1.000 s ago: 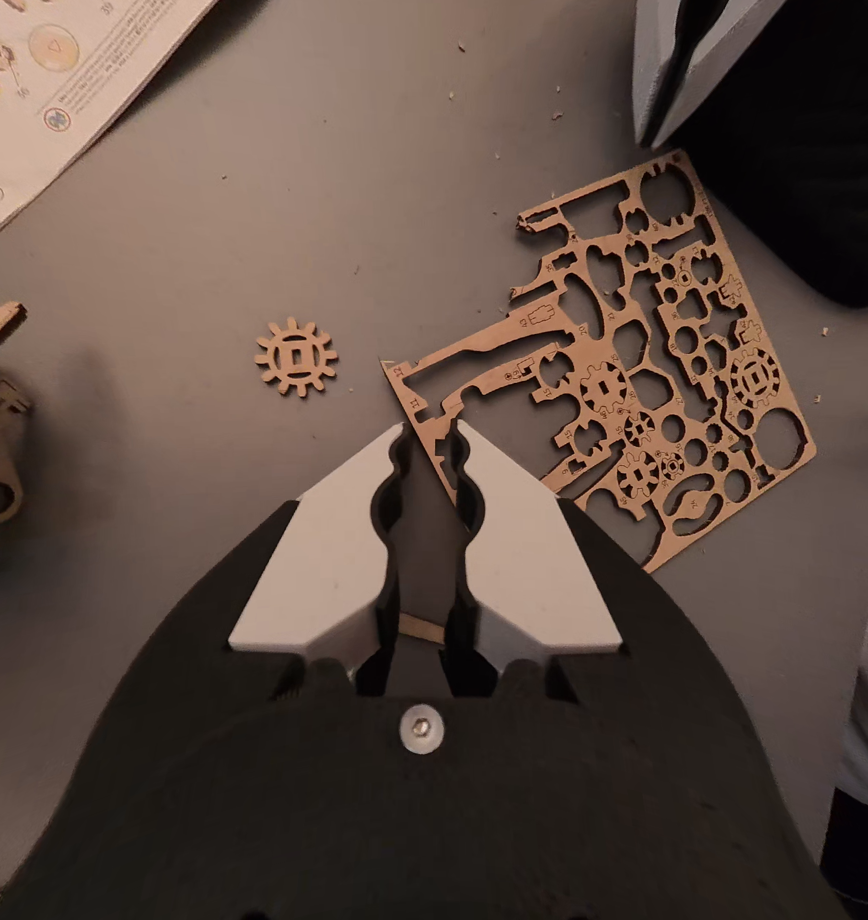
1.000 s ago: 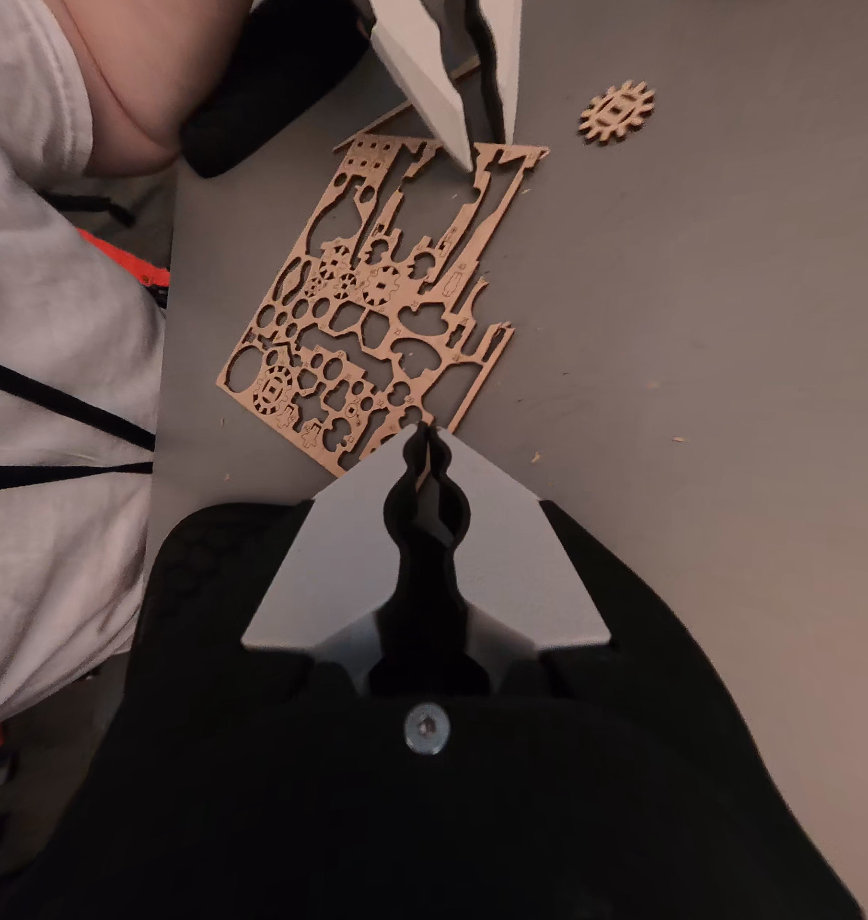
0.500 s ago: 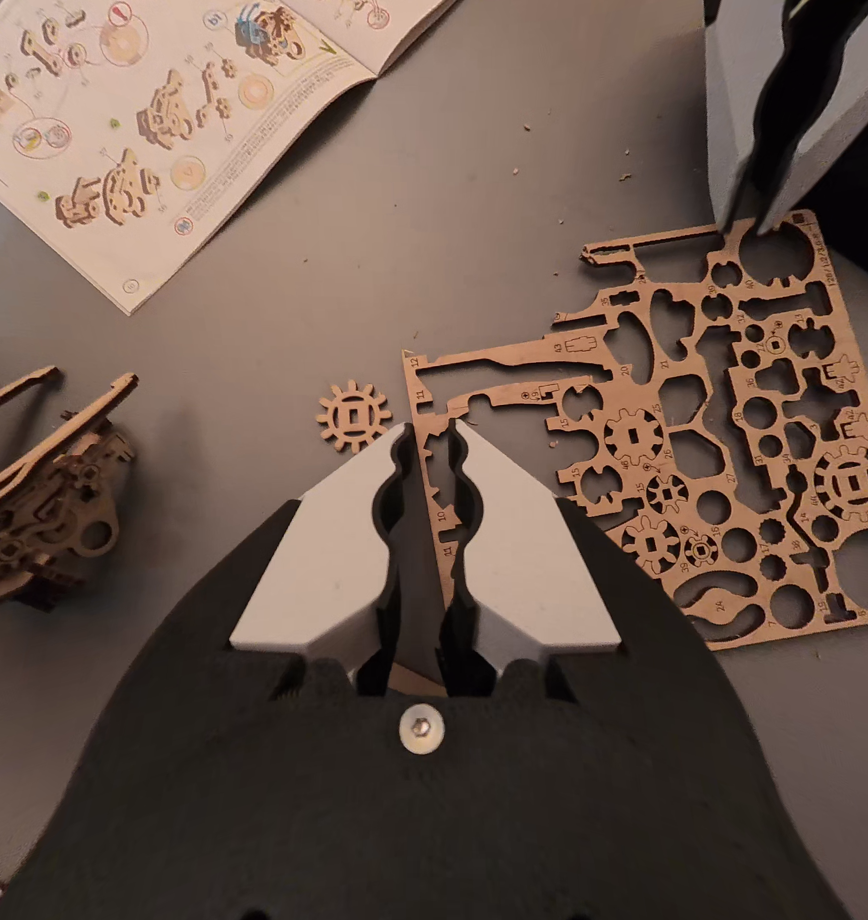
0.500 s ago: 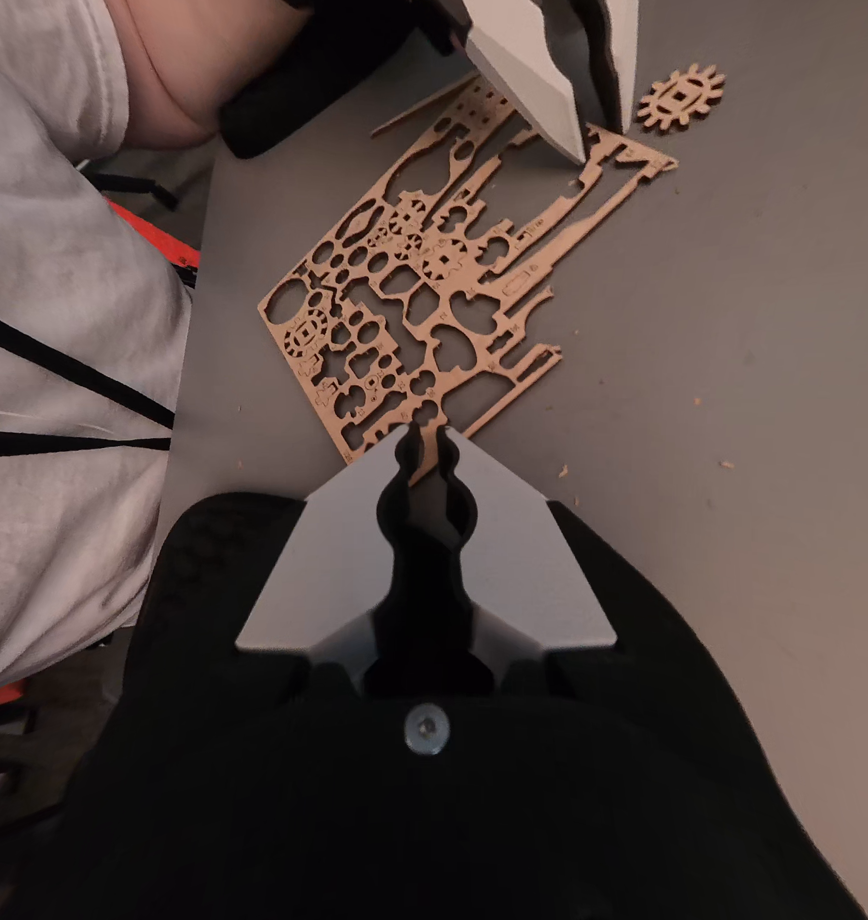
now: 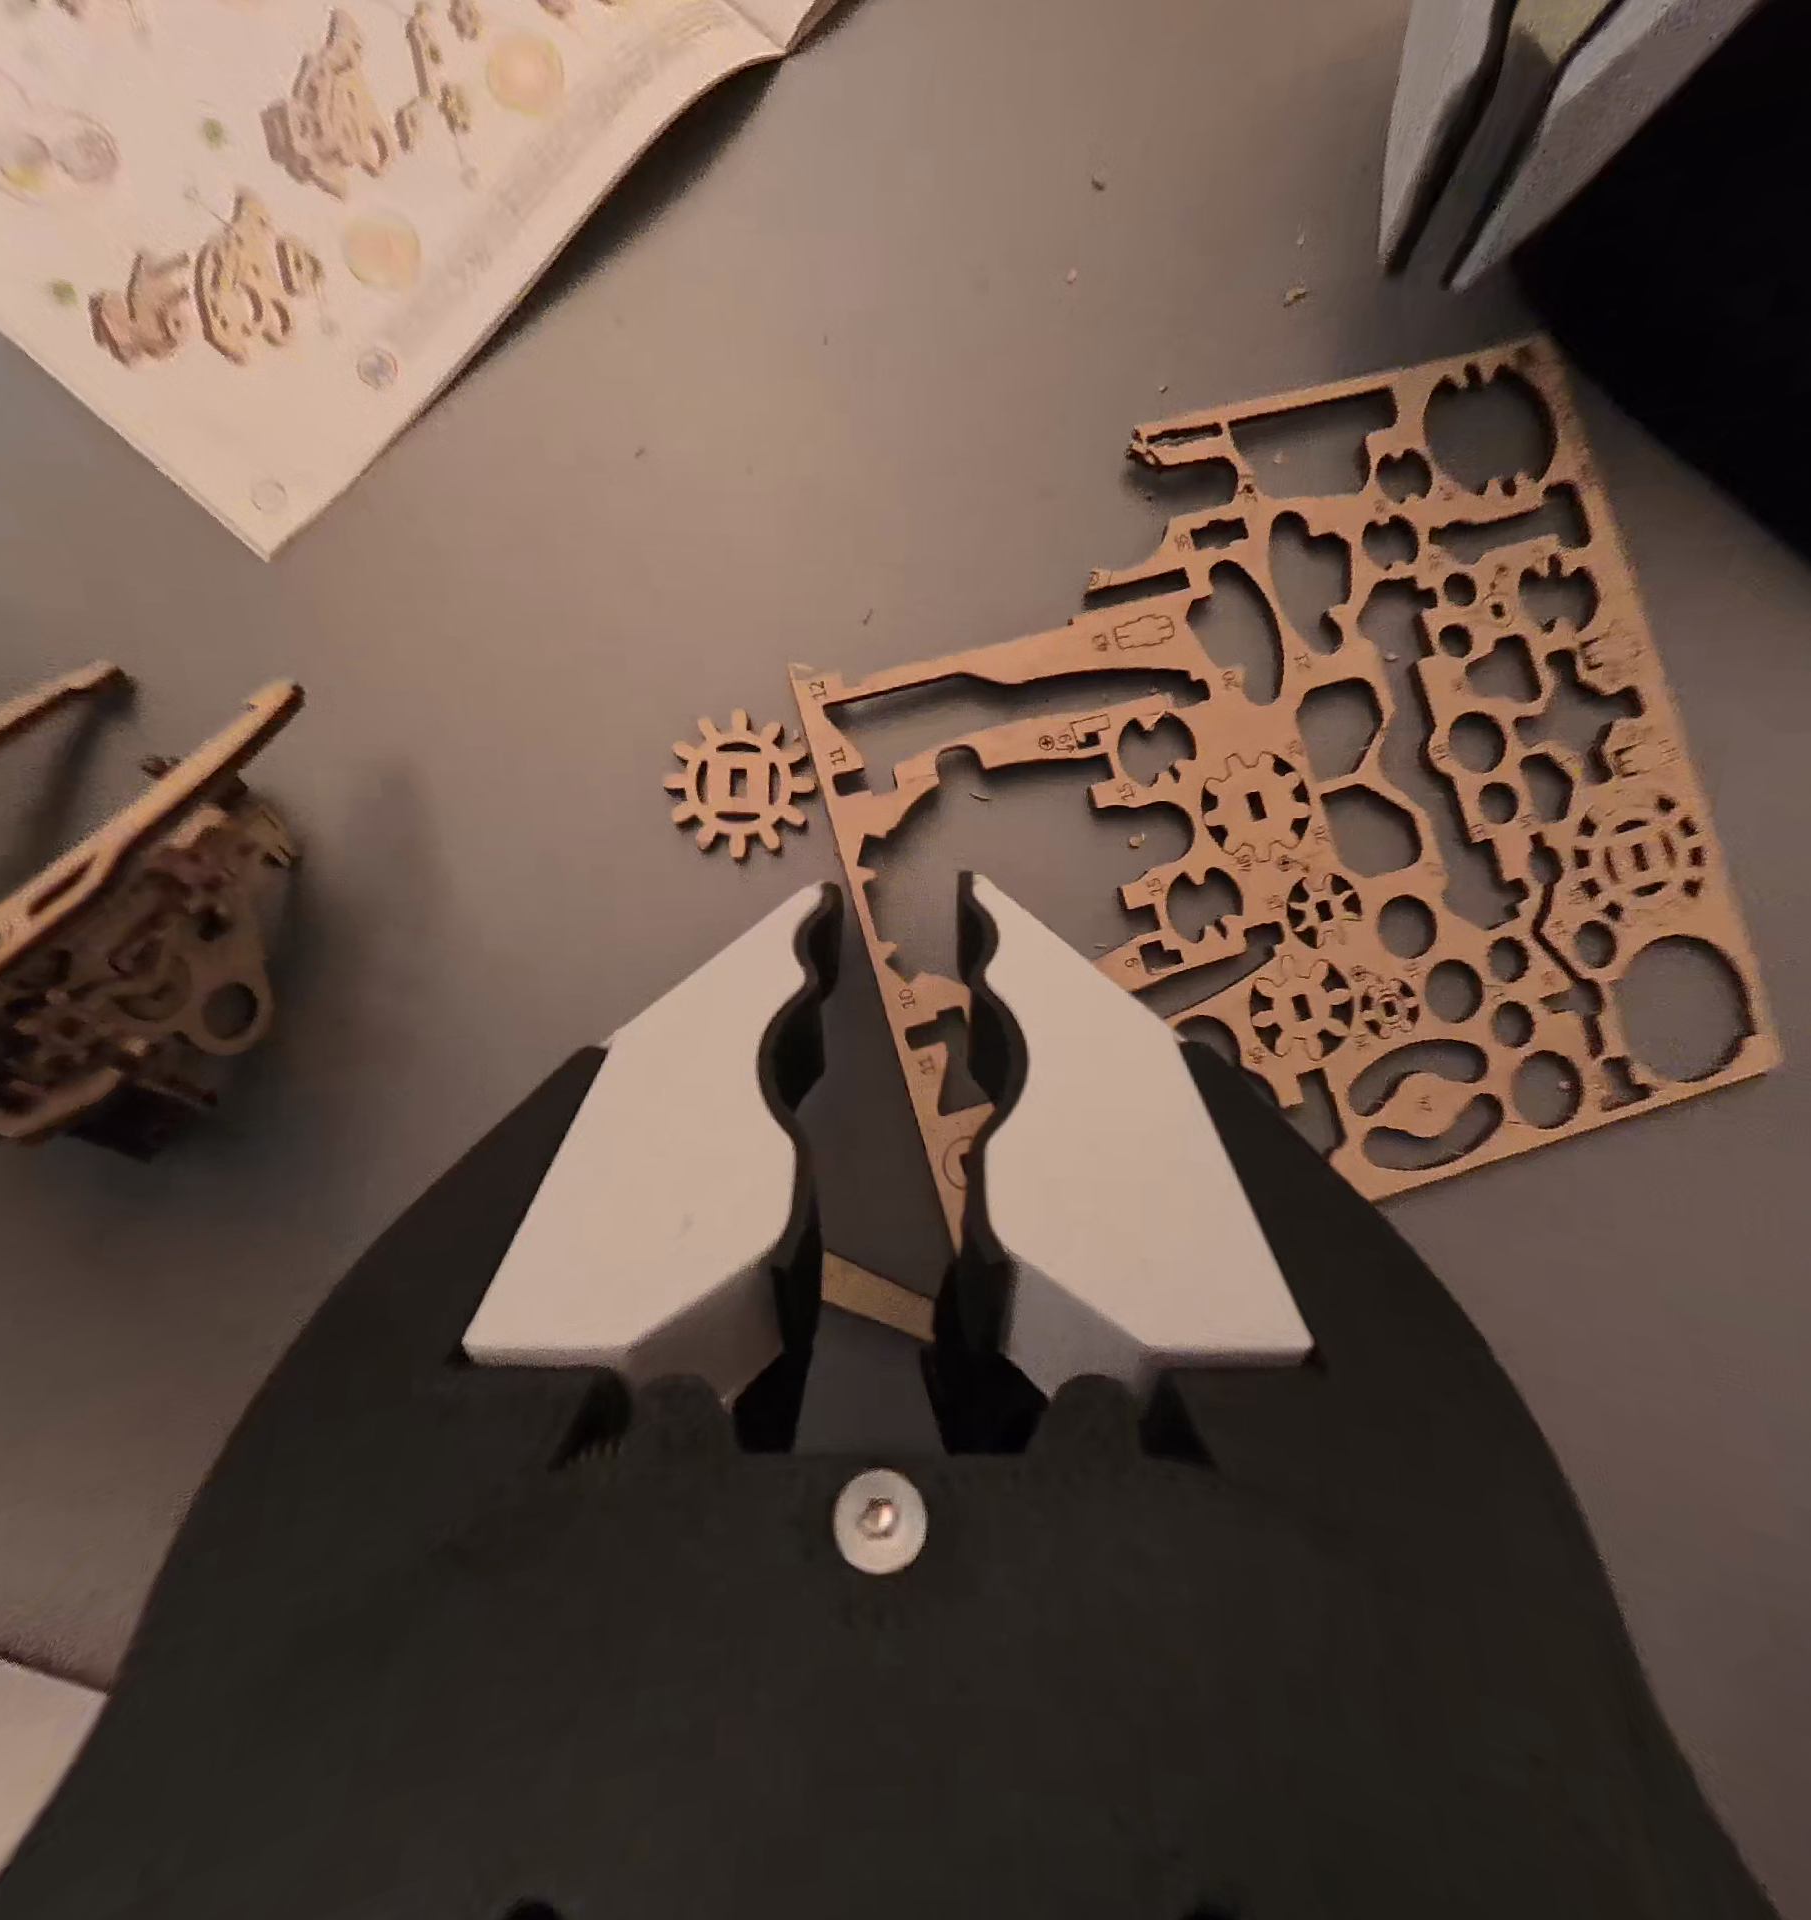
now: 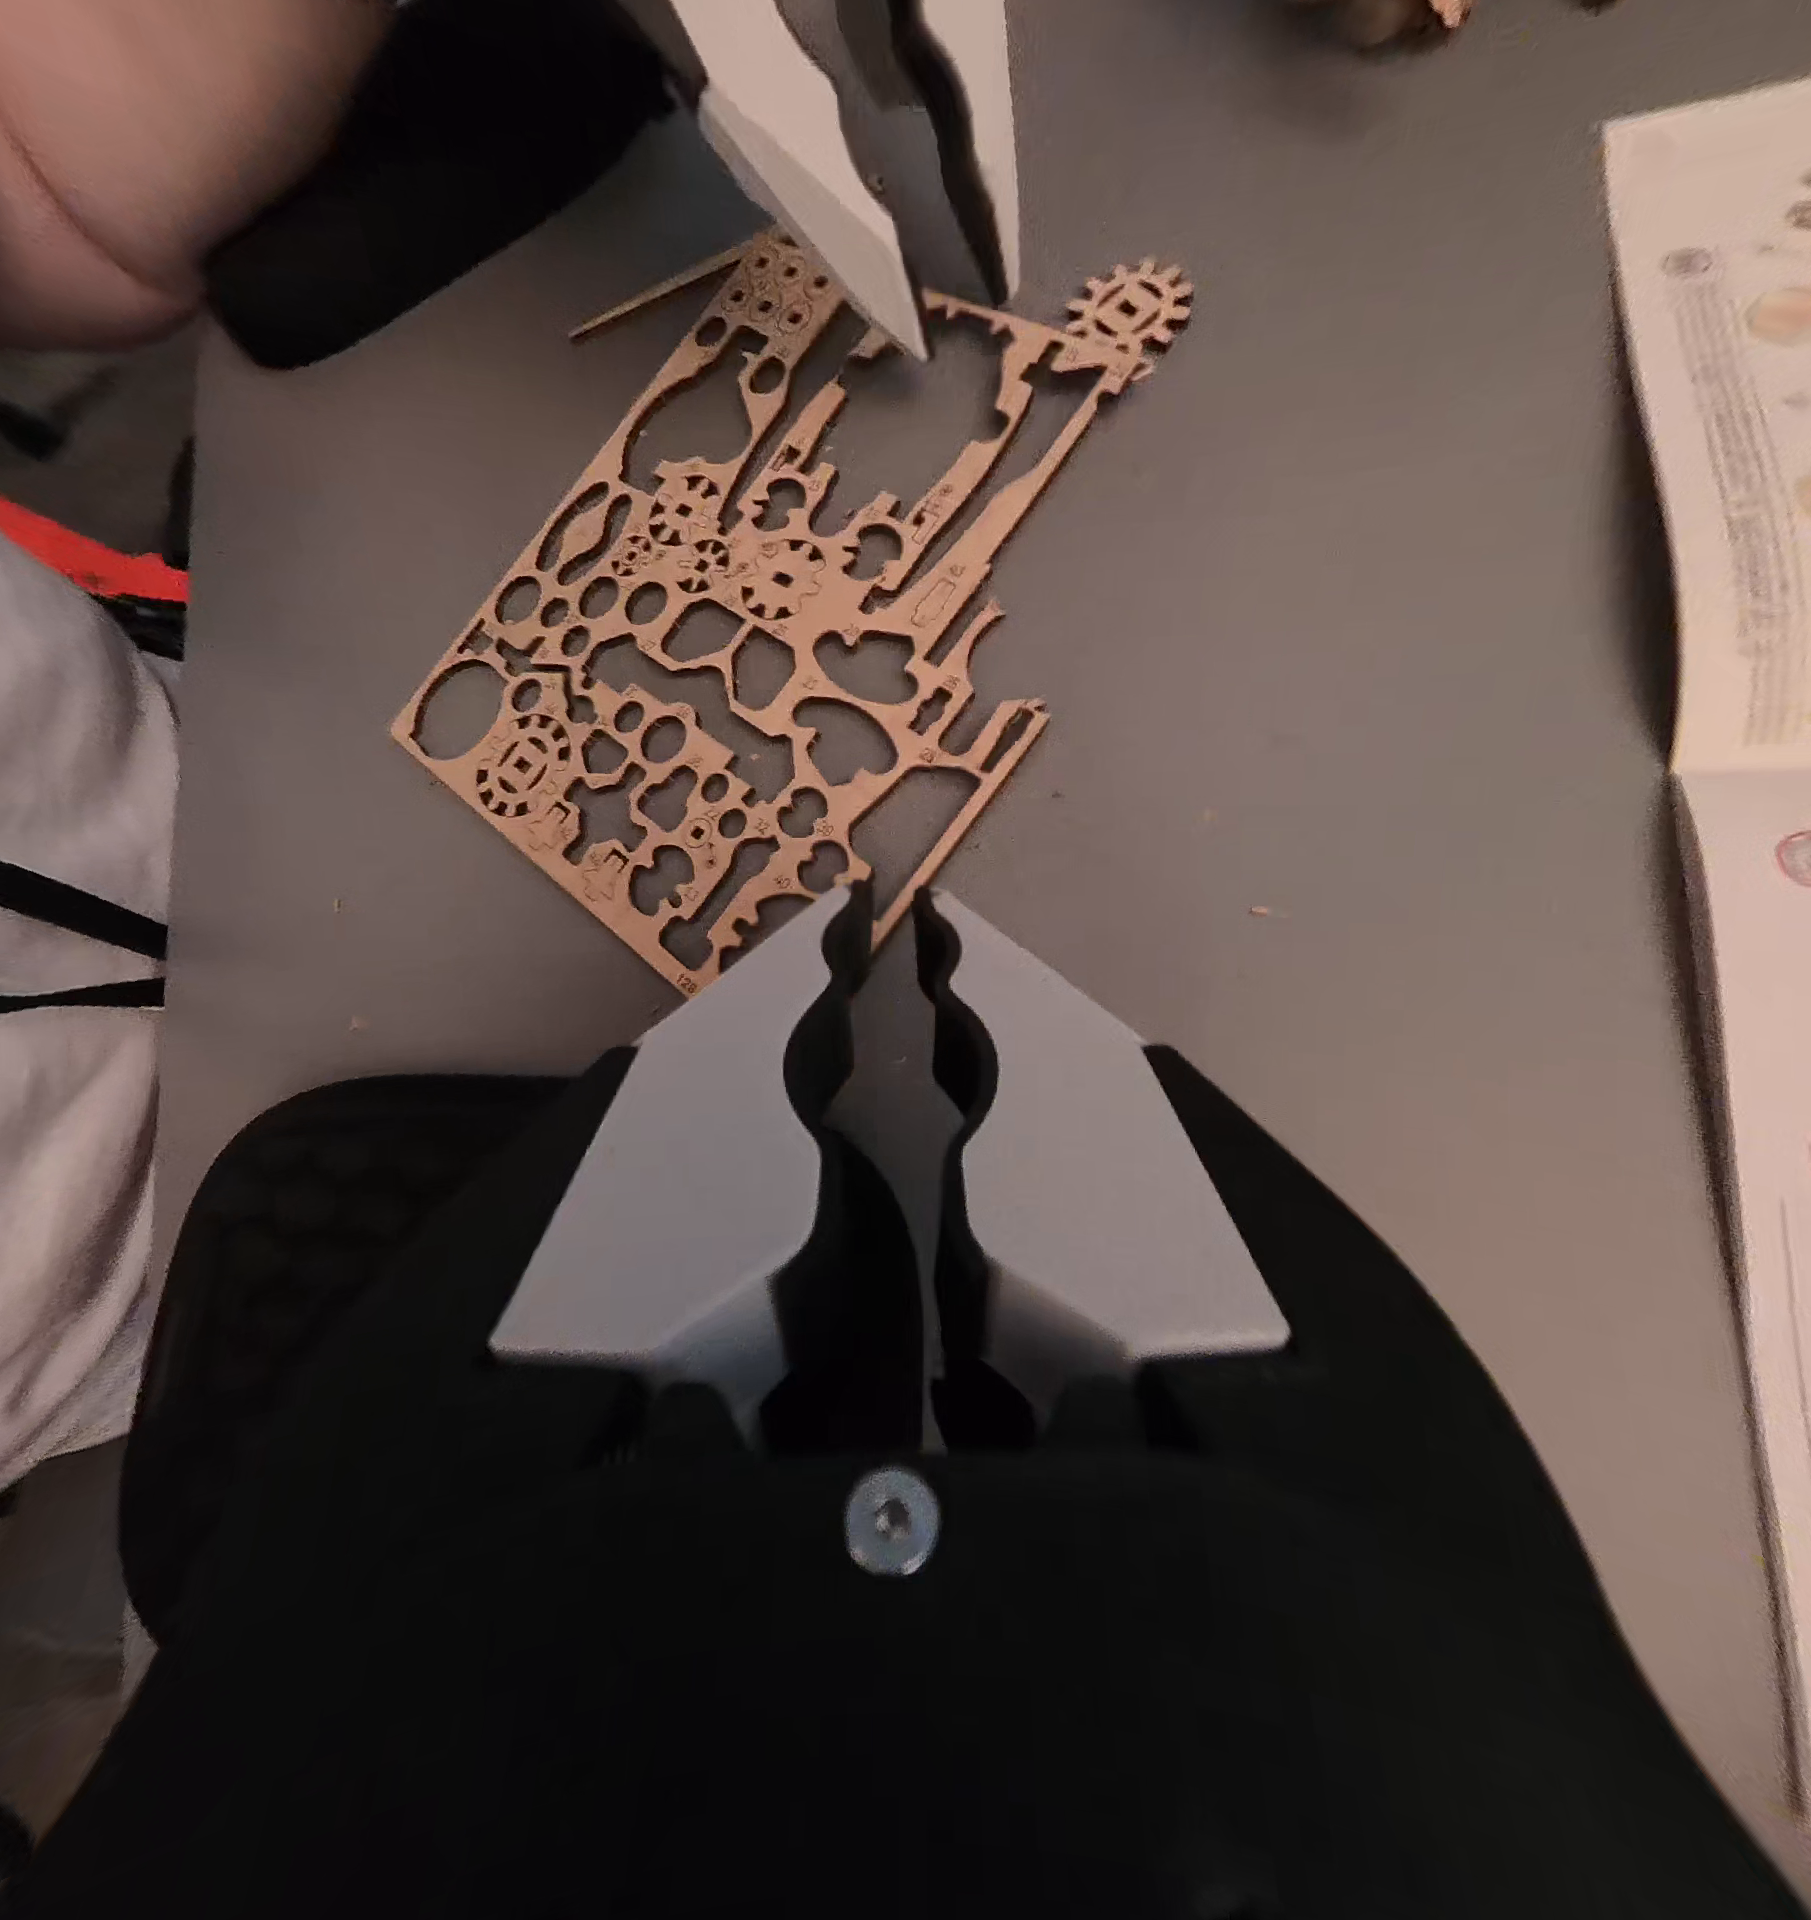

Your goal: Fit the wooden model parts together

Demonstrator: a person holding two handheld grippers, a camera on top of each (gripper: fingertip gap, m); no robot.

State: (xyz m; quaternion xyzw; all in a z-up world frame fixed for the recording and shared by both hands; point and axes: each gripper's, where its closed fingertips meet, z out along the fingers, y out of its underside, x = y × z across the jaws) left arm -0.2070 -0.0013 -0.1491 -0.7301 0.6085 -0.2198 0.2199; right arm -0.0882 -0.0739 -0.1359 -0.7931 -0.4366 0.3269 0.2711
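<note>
A laser-cut wooden parts sheet [image 5: 1400,790] lies flat on the grey table [image 5: 620,520]; it also shows in the right wrist view [image 6: 735,644]. A loose wooden gear [image 5: 740,784] sits against its corner, as the right wrist view [image 6: 1129,307] also shows. My left gripper [image 5: 901,894] is open and astride the sheet's left edge without gripping it. My right gripper [image 6: 890,899] stands a narrow gap open over the sheet's opposite corner strip and holds nothing. From the left wrist view it [image 5: 1431,270] hangs clear of the sheet.
A partly built wooden model [image 5: 101,935] stands at the left. An open instruction booklet [image 5: 257,208] lies at the back, on the right in the right wrist view [image 6: 1763,520]. A thin wooden strip [image 6: 652,301] lies under my left gripper. A person's white sleeve [image 6: 39,831] is beyond the table edge. The gap from one gripper's tips to the other's is roughly 15 cm.
My left gripper's jaws have opened wider and let go of the sheet's edge. The sheet has shifted until its corner meets the loose gear. My right gripper has lifted off the far corner.
</note>
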